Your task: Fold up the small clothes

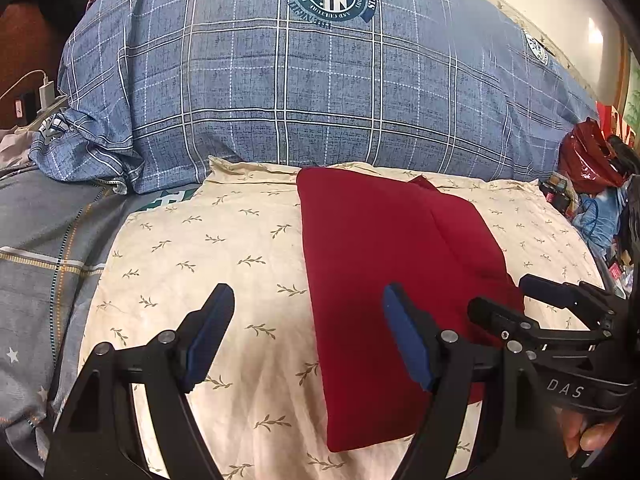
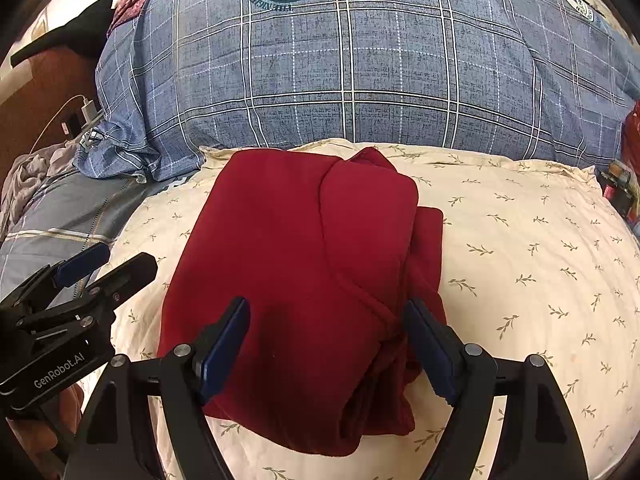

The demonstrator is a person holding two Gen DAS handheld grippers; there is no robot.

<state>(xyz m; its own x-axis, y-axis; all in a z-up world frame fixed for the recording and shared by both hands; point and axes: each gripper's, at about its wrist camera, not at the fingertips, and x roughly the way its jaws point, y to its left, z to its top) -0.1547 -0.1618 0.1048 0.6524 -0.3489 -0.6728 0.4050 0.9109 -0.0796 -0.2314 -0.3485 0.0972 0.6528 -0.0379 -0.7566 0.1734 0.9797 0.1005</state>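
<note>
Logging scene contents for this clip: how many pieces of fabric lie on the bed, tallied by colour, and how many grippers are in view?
Red folded garment: 1
Cream leaf-print pillow: 1
Blue plaid quilt: 1
Grippers, both open: 2, left gripper and right gripper
Total: 5

Bedding: blue plaid quilt (image 1: 320,92) heaped behind cream leaf-print pillow (image 1: 224,248).
Left: wooden headboard (image 2: 44,92), charger (image 1: 46,92).
</note>
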